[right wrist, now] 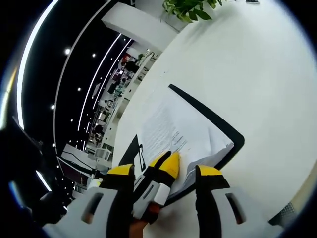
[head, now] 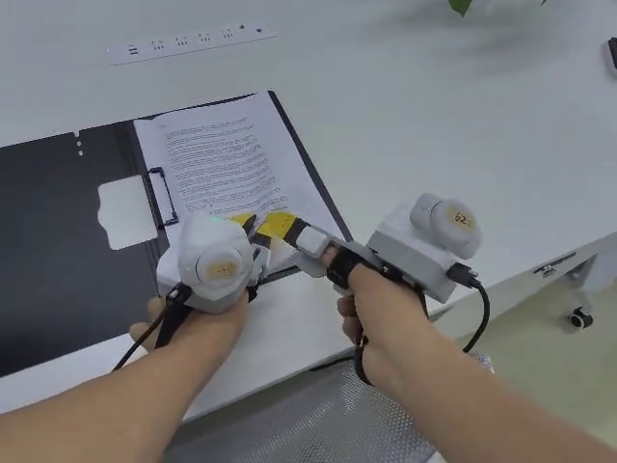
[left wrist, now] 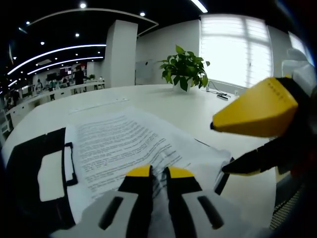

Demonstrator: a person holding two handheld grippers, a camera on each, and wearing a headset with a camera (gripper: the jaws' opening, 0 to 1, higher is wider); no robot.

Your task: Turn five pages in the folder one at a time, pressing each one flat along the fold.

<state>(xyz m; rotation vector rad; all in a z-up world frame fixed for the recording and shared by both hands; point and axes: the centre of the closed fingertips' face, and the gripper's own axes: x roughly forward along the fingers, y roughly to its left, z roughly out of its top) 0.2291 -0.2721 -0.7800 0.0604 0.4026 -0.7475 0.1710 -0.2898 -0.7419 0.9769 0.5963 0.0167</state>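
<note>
We see a white bench (head: 434, 116) in an open office. A power strip (head: 191, 41) lies at the upper left of the head view, and a potted plant (left wrist: 185, 69) stands at the top centre of the left gripper view. A black cable (head: 479, 313) loops down at the lower right of the head view.

The folder (head: 58, 241) lies open on the left half of the head view. Its black inner cover carries a white label (head: 125, 212), and a clip (head: 162, 196) sits along the fold. The printed page (head: 227, 154) lies flat to the right of the fold. Its long edges run from the top of the frame downward, leaning right, with the first lines of text at the top.

Both grippers crowd the page's lower right corner and hide its bottom edge. The left gripper (left wrist: 159, 172) rests over the page with its jaws pressed close, only a slit between them. We cannot tell if paper is caught there. The right gripper (right wrist: 166, 172) has its jaws spread wide at the corner, and the left gripper's yellow tip sits between them.
</note>
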